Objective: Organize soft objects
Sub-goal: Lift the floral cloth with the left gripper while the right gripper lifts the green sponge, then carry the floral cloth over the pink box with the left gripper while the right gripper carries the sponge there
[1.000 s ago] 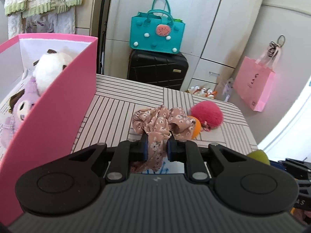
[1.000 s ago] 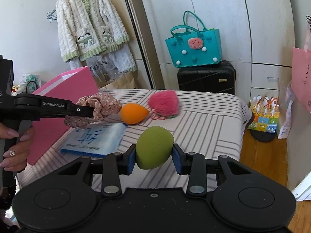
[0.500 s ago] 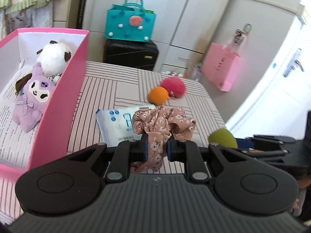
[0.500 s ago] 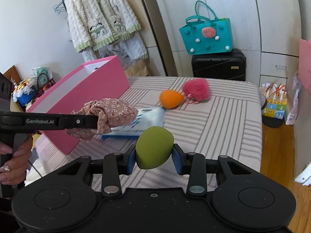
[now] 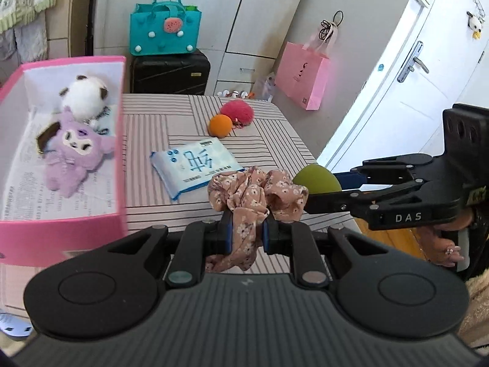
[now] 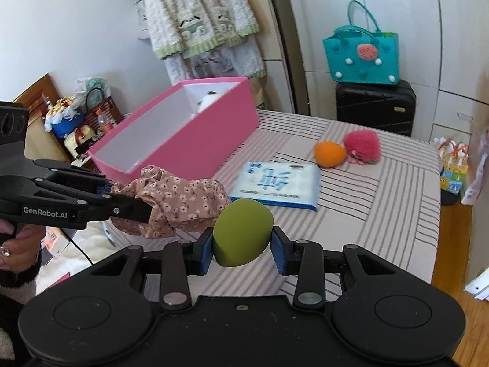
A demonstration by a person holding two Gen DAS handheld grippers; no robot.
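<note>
Two soft items carried low centre of frame: left gripper point(image 5: 246, 234) pinching floral scrunchie point(image 5: 256, 192), right gripper point(image 6: 241, 249) clamping green sponge point(image 6: 241, 234), probably for pink box point(image 5: 120, 116) at left.

Both wrist cameras face down-forward over striped table point(image 5: 146, 128), sharing pink box point(image 6: 183, 140).

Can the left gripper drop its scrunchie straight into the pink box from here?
Probably yes. The left gripper holds the scrunchie above the table, the pink box is open-topped beside it, and nothing stands between; only two plush toys lie inside.
</note>
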